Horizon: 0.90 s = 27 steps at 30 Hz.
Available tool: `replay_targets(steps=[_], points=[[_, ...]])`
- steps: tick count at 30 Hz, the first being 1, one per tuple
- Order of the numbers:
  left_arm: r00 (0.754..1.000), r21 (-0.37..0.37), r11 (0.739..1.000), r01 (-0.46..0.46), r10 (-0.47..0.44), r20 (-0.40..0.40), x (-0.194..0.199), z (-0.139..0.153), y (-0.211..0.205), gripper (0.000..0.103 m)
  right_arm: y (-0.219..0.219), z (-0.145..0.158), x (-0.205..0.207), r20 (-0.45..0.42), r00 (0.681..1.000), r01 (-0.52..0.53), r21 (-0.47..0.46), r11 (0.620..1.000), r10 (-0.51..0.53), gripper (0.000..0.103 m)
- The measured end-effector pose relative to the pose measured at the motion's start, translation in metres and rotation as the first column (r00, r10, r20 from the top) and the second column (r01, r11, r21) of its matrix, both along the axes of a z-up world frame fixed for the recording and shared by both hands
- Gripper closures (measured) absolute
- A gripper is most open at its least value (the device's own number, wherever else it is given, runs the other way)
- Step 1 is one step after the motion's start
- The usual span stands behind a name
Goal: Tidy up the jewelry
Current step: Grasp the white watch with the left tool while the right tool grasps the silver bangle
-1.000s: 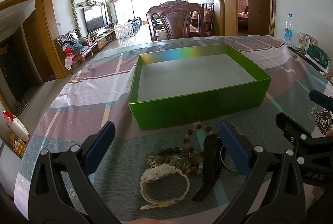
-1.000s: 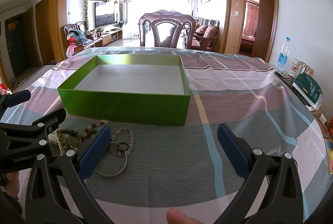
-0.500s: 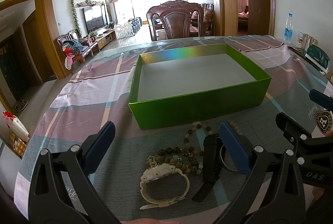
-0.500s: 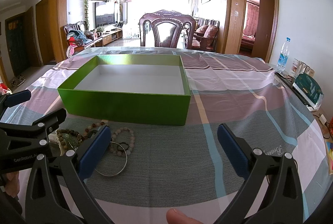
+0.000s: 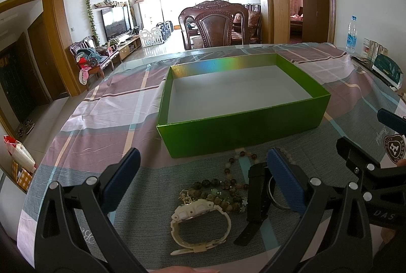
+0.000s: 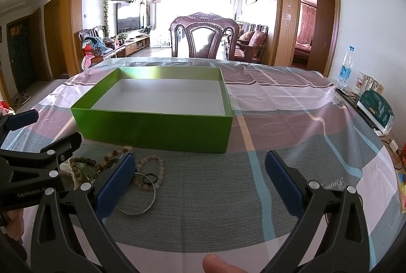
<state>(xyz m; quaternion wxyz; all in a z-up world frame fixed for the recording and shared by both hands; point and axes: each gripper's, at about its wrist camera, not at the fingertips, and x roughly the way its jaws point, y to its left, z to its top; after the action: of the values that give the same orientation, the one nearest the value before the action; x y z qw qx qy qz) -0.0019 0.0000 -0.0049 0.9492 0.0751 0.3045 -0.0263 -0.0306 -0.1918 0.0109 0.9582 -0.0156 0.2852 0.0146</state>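
Reading "GenRobot.AI" on its side, the left claw (image 5: pixel 203 176) hangs wide open and empty above the jewelry (image 5: pixel 218 194) lying just before the green box (image 5: pixel 241 132). The right claw (image 6: pixel 199 177), marked "DAS", also gapes empty over bare cloth (image 6: pixel 215 197) on the worktop.

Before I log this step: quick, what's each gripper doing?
Left gripper: open, holding nothing.
Right gripper: open, holding nothing.
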Motion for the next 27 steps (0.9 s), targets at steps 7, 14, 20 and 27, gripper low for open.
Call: replay_targets(steps=[7,14,20,27], points=[[0.995,-0.031,0.994,-0.105,0.105,-0.001,0.012,0.004,0.028,0.004,-0.018,-0.002,0.008,-0.037,0.996,0.08,0.009,0.997,-0.08,0.003],[0.986,-0.063,0.986,-0.157,0.152,-0.071,0.025,0.005,0.065,0.023,-0.019,-0.027,0.024,-0.232,0.972,-0.015,0.128,0.992,0.045,0.063],[0.969,-0.073,0.997,-0.033,0.014,-0.247,0.038,-0.012,0.068,0.035,0.004,-0.036,0.023,-0.29,0.938,-0.141,0.182,0.973,0.19,0.066],[0.947,-0.003,0.998,0.063,-0.061,-0.316,0.021,-0.019,0.055,0.039,0.037,-0.026,0.028,-0.38,0.874,-0.268,0.141,0.953,0.303,0.066]])
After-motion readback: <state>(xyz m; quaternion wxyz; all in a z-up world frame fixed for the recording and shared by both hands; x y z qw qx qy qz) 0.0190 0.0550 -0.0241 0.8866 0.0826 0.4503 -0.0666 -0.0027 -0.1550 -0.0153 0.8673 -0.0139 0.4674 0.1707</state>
